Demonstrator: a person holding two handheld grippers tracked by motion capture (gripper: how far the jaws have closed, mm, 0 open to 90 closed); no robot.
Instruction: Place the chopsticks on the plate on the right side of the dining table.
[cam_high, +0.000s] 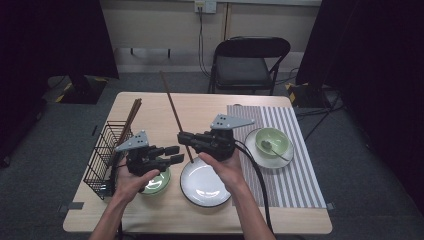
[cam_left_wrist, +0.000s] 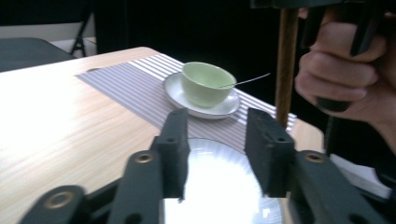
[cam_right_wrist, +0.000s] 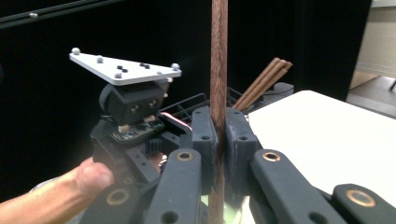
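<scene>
Chopstick (cam_right_wrist: 218, 70), top cut off, clamped in right gripper (cam_right_wrist: 218, 135); left gripper (cam_left_wrist: 217, 140) apart.

Two hand-held grippers, the left gripper (cam_high: 172, 153) and the right gripper (cam_high: 184, 138), are built of matte black parts, each topped by a grey three-cornered plate (cam_high: 133, 141) studded with small silver balls and dark screw heads. Below the left gripper's plate sits a boxy black housing and a bare circuit board (cam_right_wrist: 135, 130) with copper-coloured fittings. The blocky black jaws hang on flat links pinned with brass-coloured rivets (cam_left_wrist: 144, 157). A thick black cable (cam_high: 260, 185) trails from the right gripper, well behind its plate. The person's forearms (cam_high: 250, 210) are bare, with no sleeves.
</scene>
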